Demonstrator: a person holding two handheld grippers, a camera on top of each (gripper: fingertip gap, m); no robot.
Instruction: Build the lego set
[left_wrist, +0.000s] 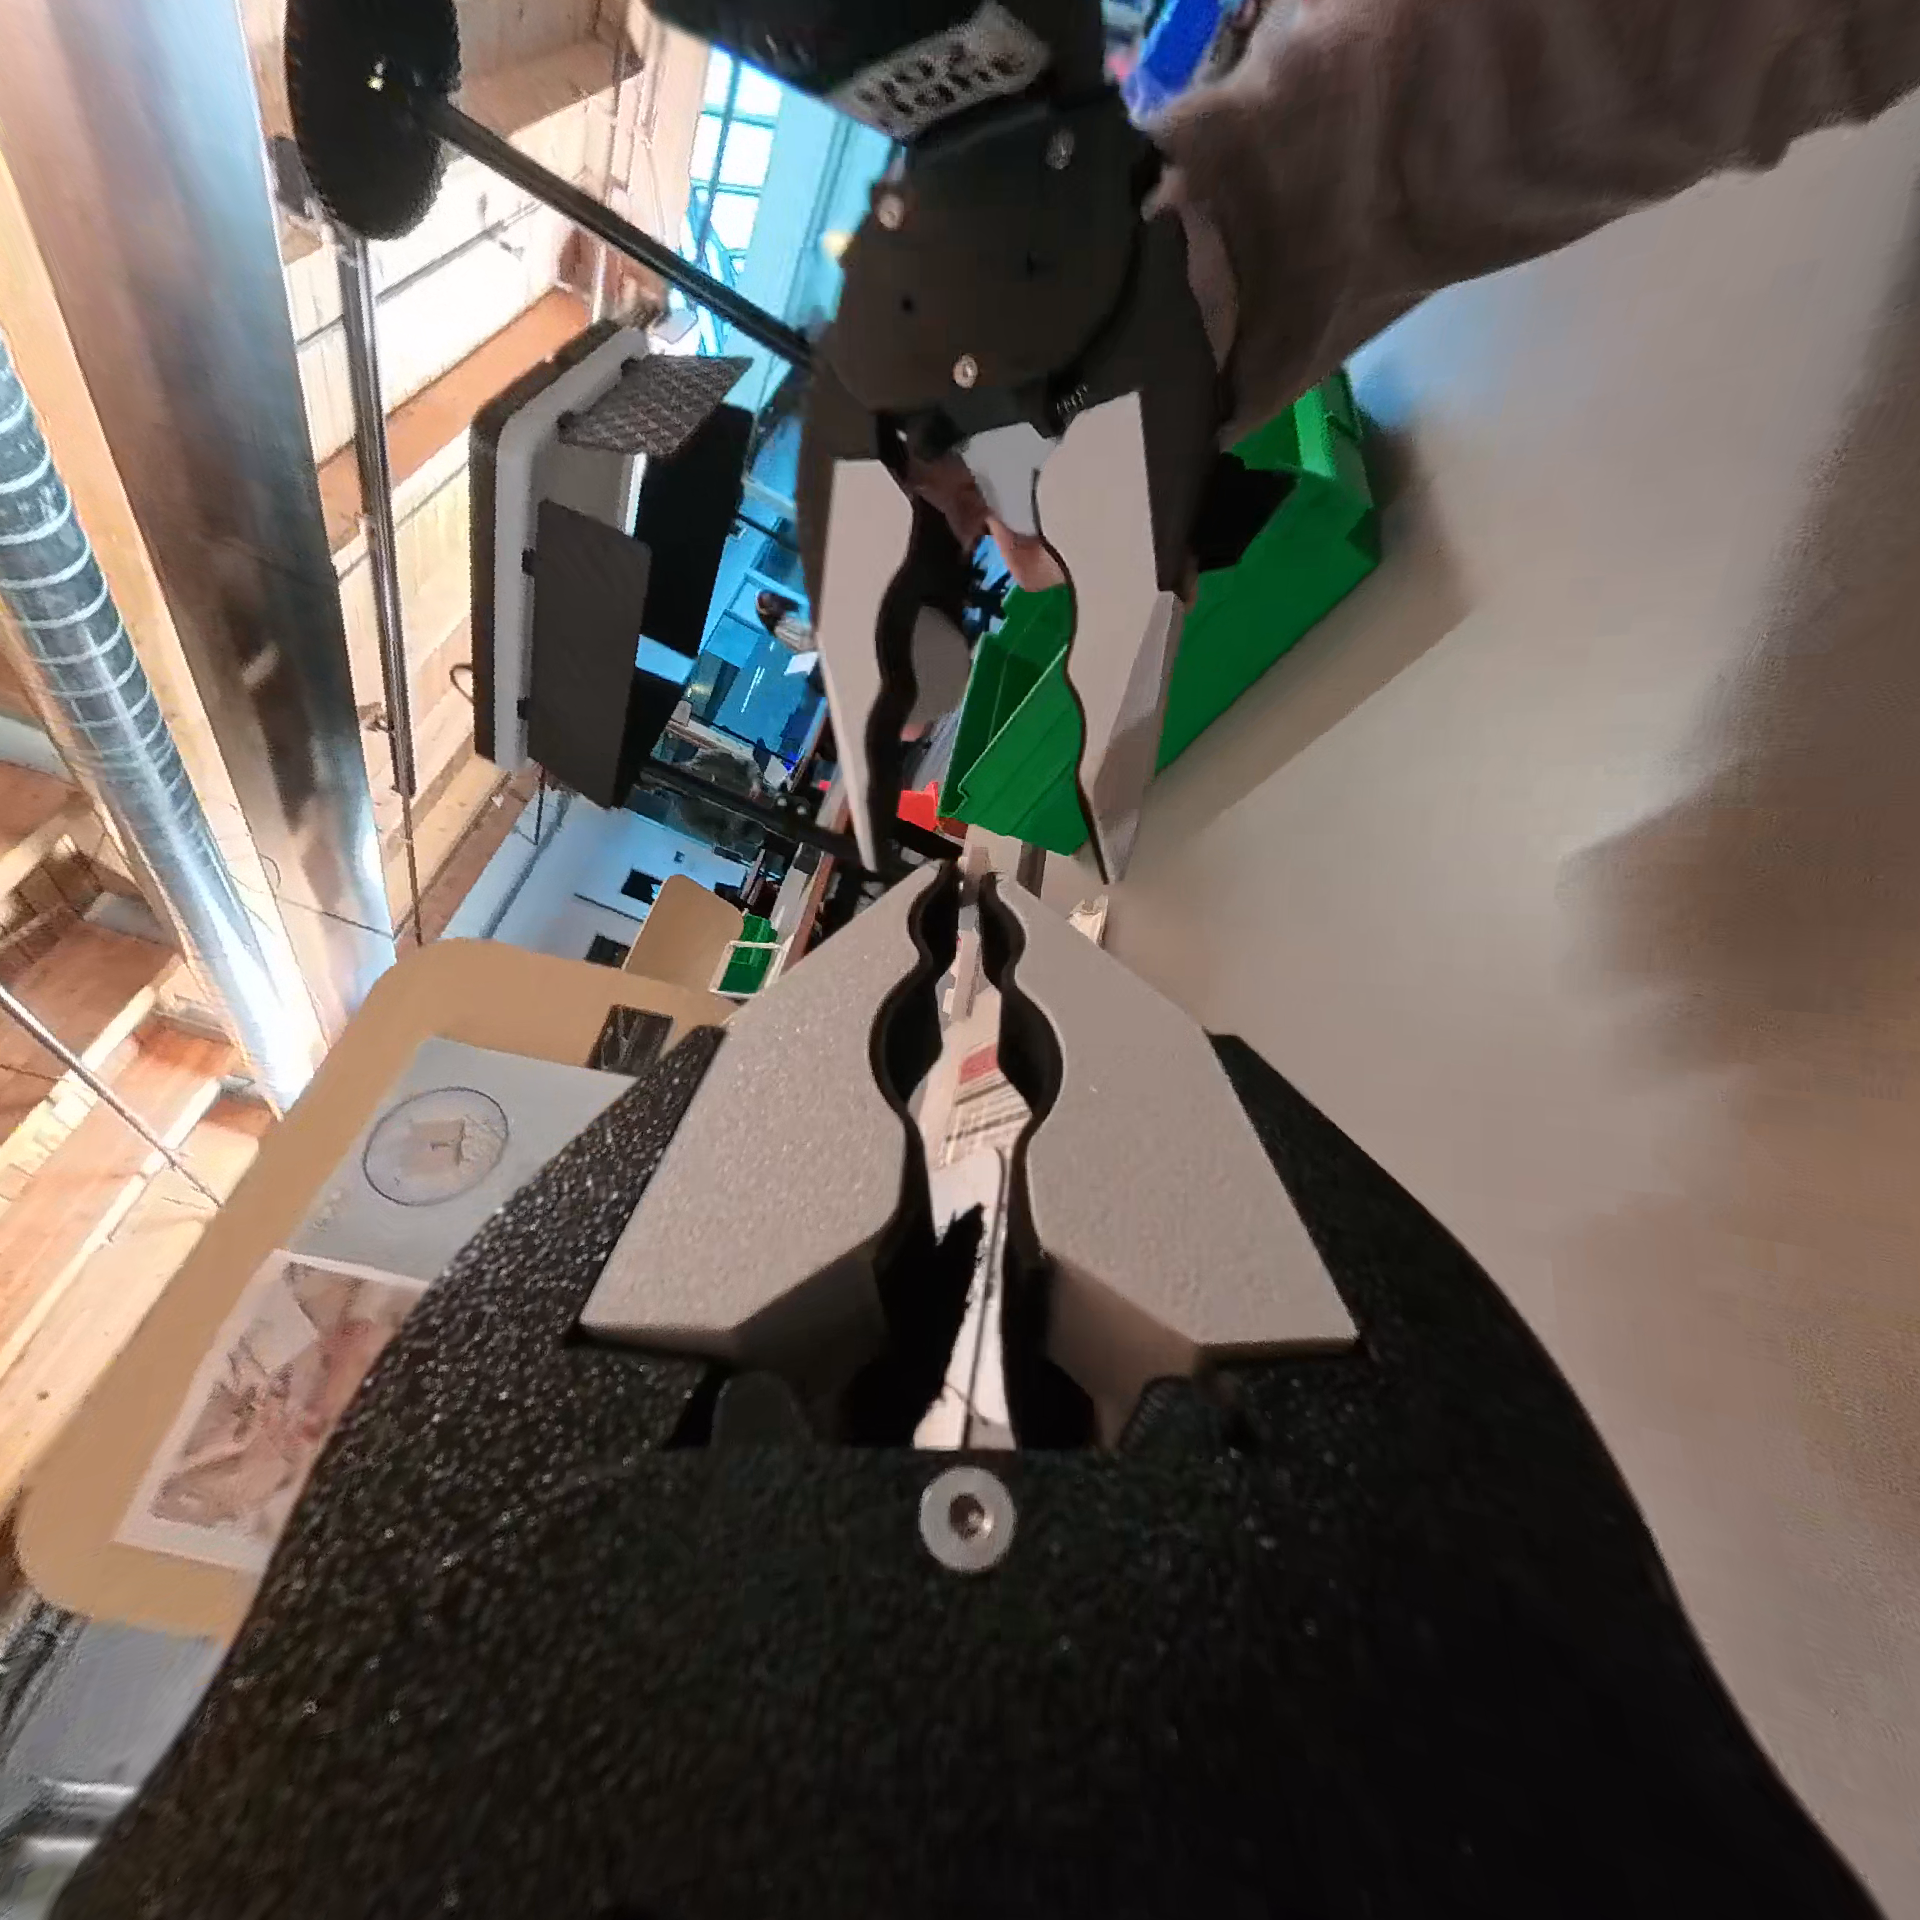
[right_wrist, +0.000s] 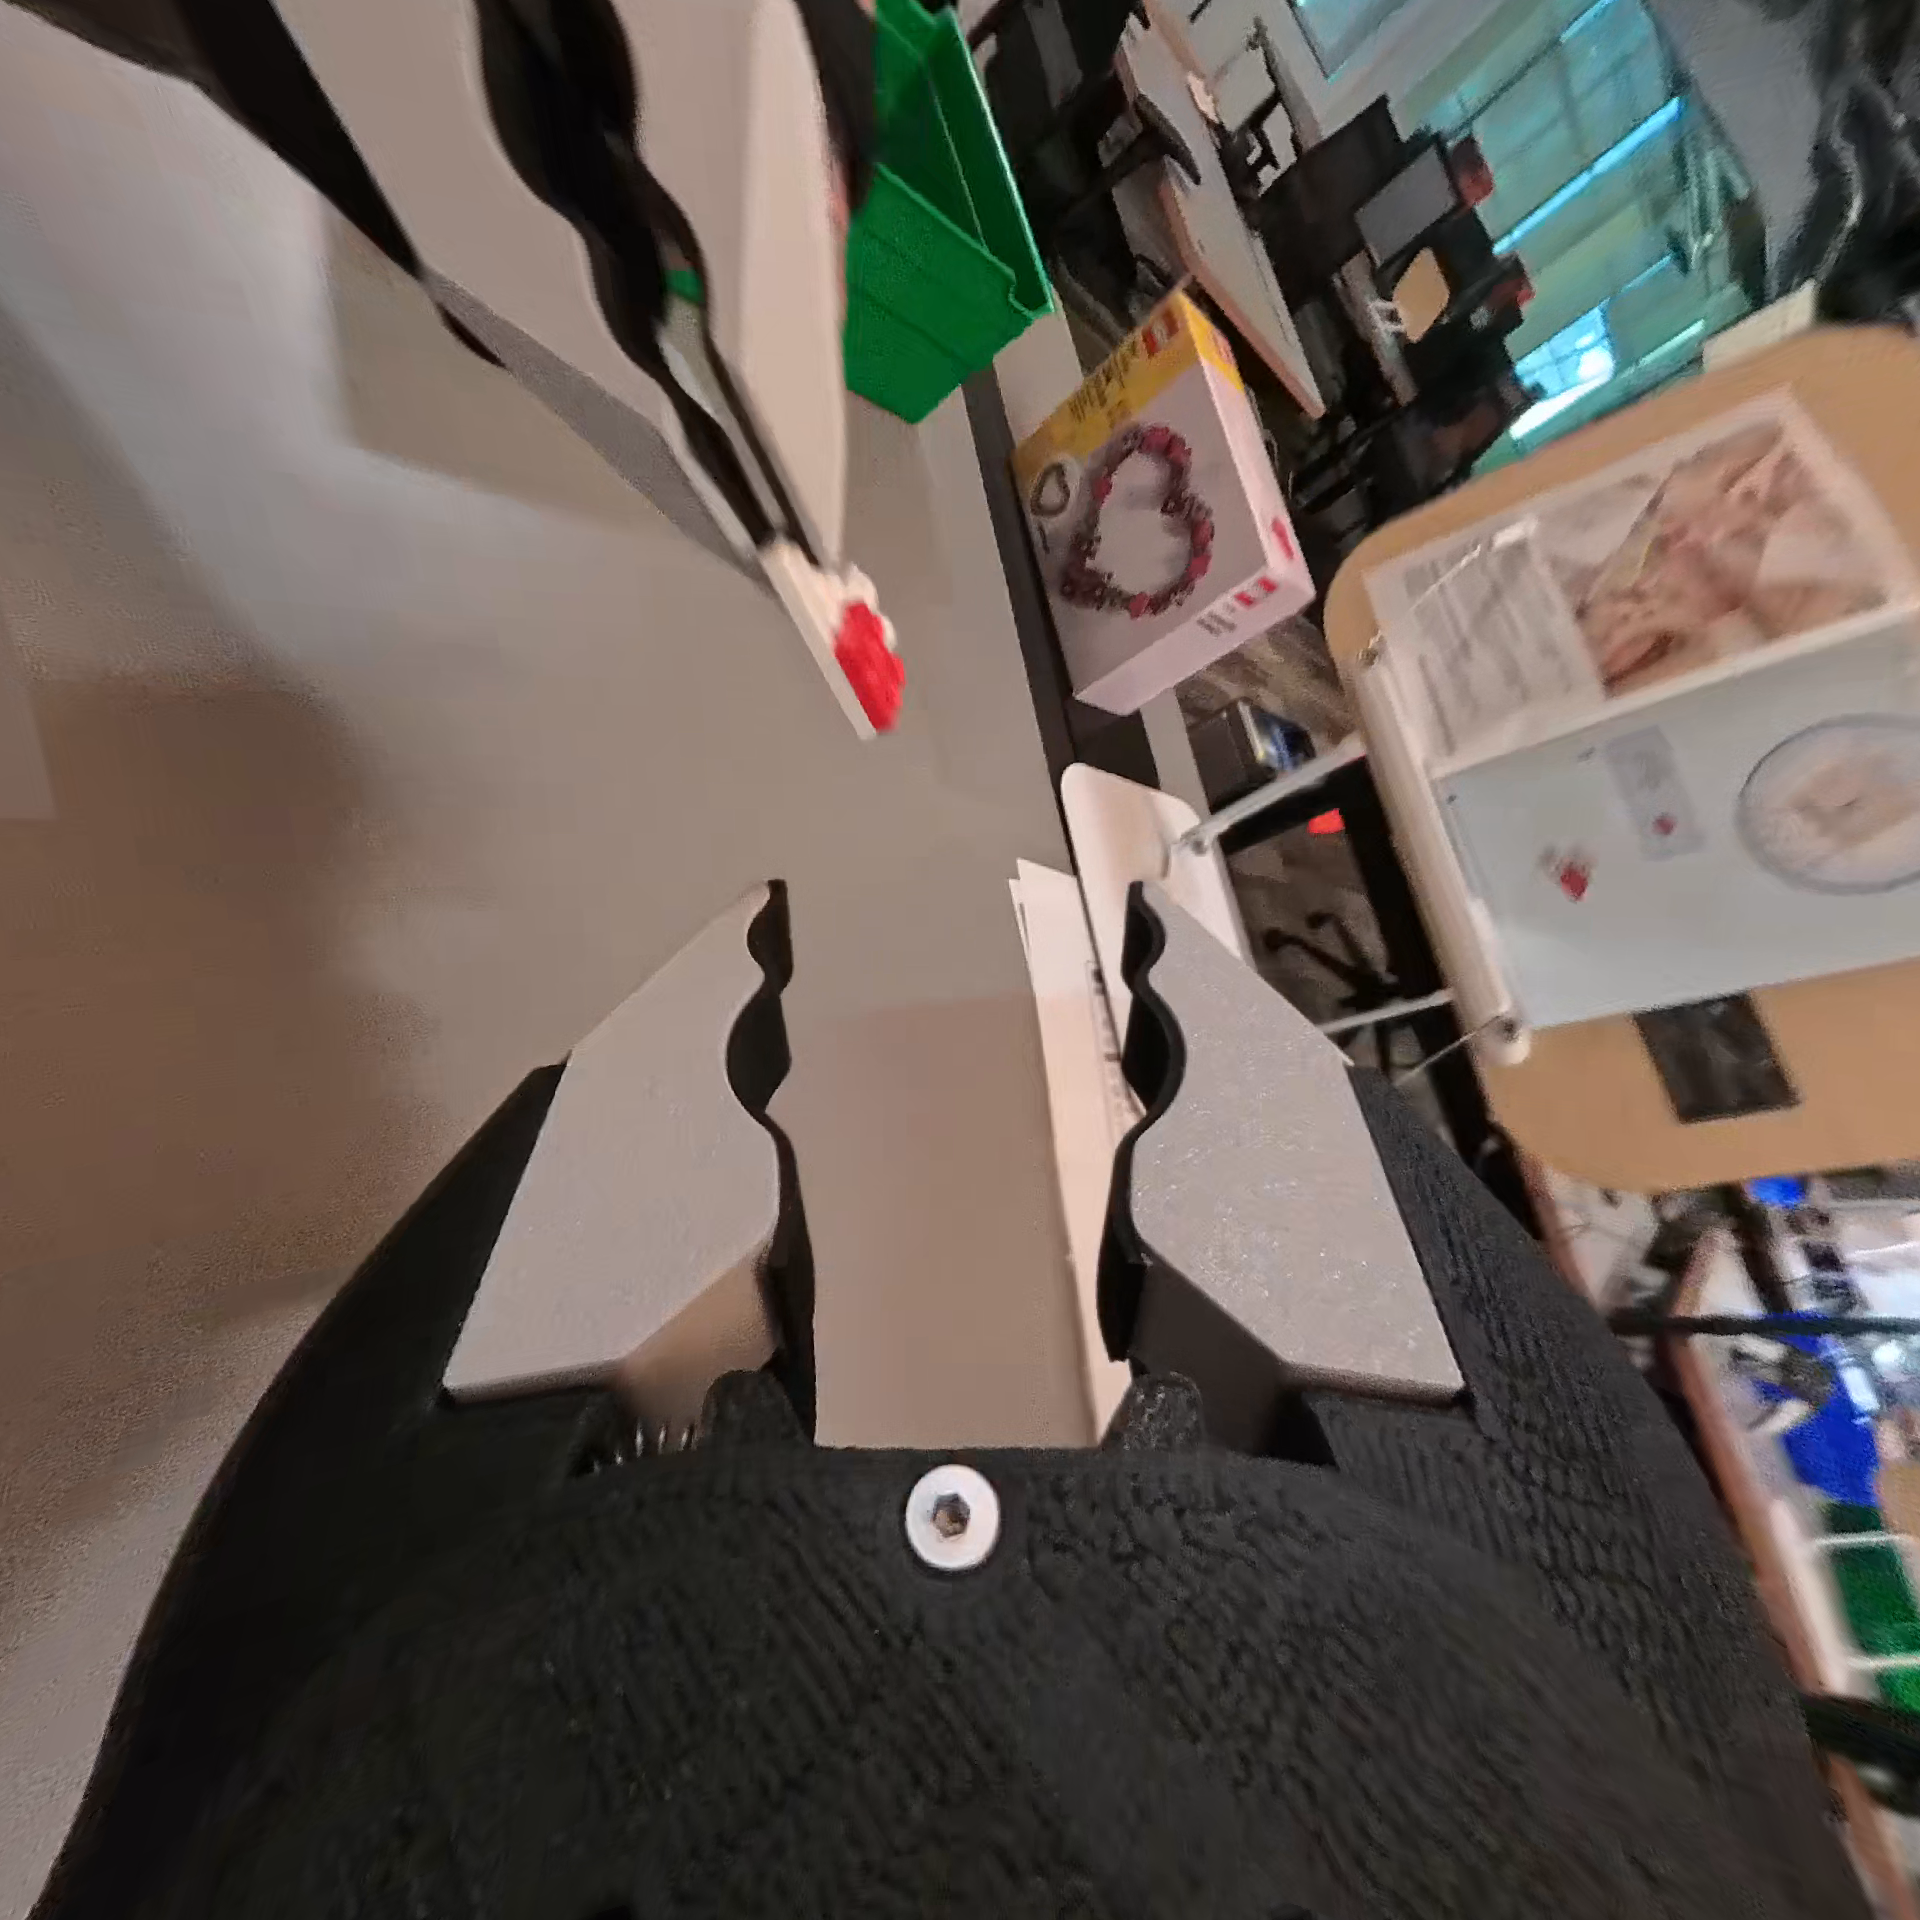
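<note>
A: What's largest here?
B: The pale desk (right_wrist: 582, 644), then the green bins (right_wrist: 935, 270) near its far edge; their contents are hidden.
A: And the set's box?
B: The white and yellow box (right_wrist: 1164, 499) lies beyond the desk edge.
A: The tools?
B: The right hand-held gripper (right_wrist: 956, 935) is spread wide, holding nothing. The left hand-held gripper (right_wrist: 800, 540) pinches a white plate with red bricks (right_wrist: 868, 655), lifted above the desk.
</note>
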